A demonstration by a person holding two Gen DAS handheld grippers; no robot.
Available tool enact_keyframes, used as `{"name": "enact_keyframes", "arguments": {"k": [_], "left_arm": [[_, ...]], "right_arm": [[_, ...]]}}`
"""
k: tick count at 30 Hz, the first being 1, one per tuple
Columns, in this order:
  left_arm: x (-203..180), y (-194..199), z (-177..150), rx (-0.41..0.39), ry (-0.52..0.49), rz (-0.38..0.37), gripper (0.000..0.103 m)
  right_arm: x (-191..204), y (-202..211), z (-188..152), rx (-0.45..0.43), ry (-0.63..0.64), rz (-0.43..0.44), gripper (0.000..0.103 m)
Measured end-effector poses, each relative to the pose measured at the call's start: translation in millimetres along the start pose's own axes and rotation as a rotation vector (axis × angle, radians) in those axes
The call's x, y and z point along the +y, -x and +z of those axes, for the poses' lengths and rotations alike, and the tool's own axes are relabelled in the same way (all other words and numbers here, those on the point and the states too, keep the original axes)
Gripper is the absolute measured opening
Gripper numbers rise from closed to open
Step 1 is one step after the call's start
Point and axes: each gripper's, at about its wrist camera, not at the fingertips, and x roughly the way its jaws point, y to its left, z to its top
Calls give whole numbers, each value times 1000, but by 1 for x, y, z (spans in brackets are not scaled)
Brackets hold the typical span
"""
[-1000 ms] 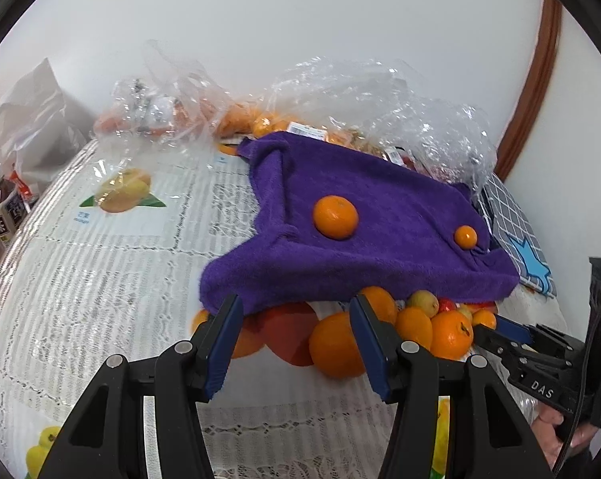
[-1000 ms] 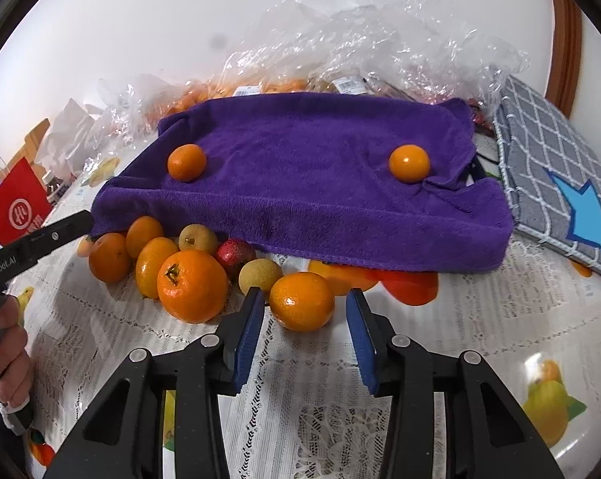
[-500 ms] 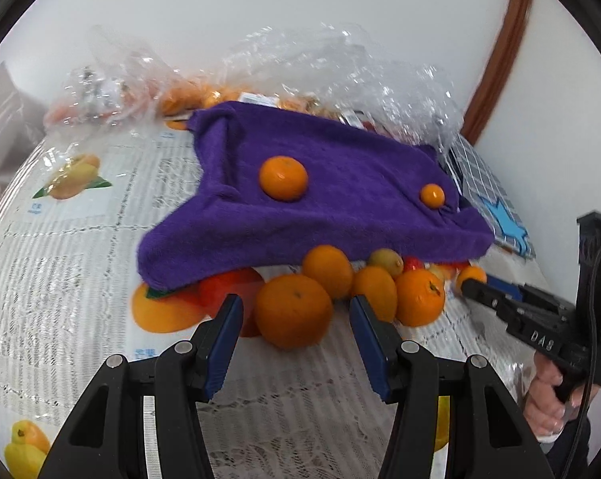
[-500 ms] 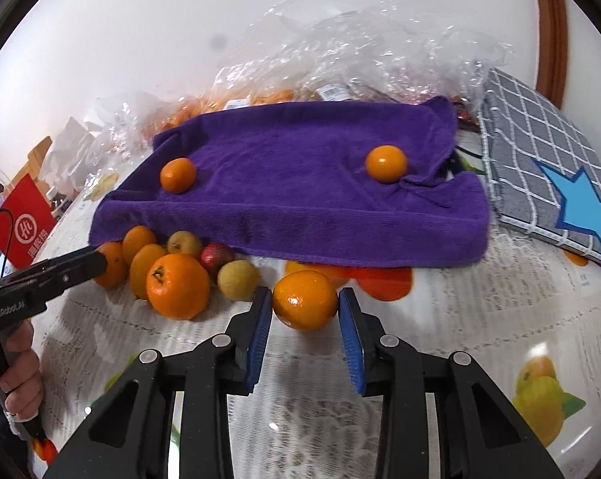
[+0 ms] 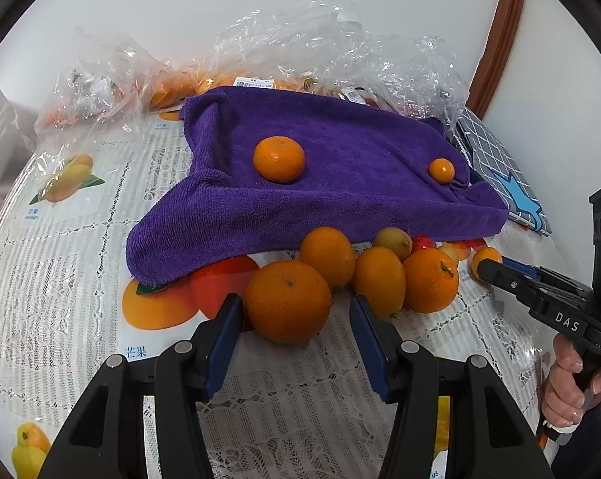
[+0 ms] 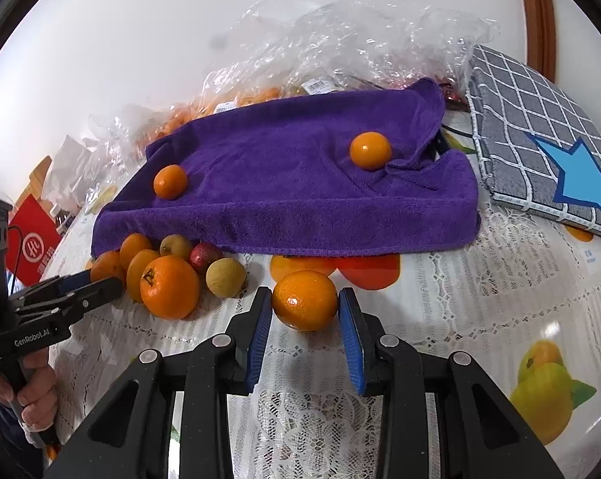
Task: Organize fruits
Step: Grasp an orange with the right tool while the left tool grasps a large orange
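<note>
A purple towel [image 5: 340, 183] lies on the table with two small oranges [image 5: 278, 158] [image 5: 441, 170] on it. Loose oranges and small fruits [image 5: 380, 275] lie along its front edge. My left gripper [image 5: 296, 319] is open with a large orange [image 5: 287, 300] between its fingers, not clamped. My right gripper [image 6: 304, 311] is closed on another orange [image 6: 304, 300]; both blue pads touch its sides. In the right wrist view the towel [image 6: 300, 183] and the fruit cluster [image 6: 169, 275] sit ahead and to the left.
Crinkled clear plastic bags [image 5: 332, 52] with more fruit lie behind the towel. A grey checked cloth with a blue star [image 6: 540, 135] lies at the right. A lace tablecloth with fruit prints [image 5: 61, 263] covers the table. A red box [image 6: 31, 239] stands far left.
My left gripper has moved forward and right until the large orange sits between its fingers. My right gripper has closed in on its orange until the pads touch it.
</note>
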Motion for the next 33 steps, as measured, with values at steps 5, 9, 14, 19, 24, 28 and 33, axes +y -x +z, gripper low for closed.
{"name": "enact_keyframes", "arguments": {"k": [5,9,14,19,24,28,33], "left_arm": [[4,1,0,-6,21,8,41],[5,3,0,-11,28,4,40],[5,8,-1,-34,33,6,40],[8,18,-2,-82,59,10,40],[9,25,-3,-123,68,17,40],[9,31,-2,-161,72,28,40],[14,41,-2,-231,99,35,40]], "right_arm": [[7,0,-1,-7,39,-10,34],[7,0,-1,-3,40,-8,34],[5,0,-1,-3,35,-5,34],[6,2,-1,-13,37,-1,34],[5,5,-2,-29,25,3,34],[3,8,-2,-43,13,5,34],[0,13,-2,-62,-3,12,34]]}}
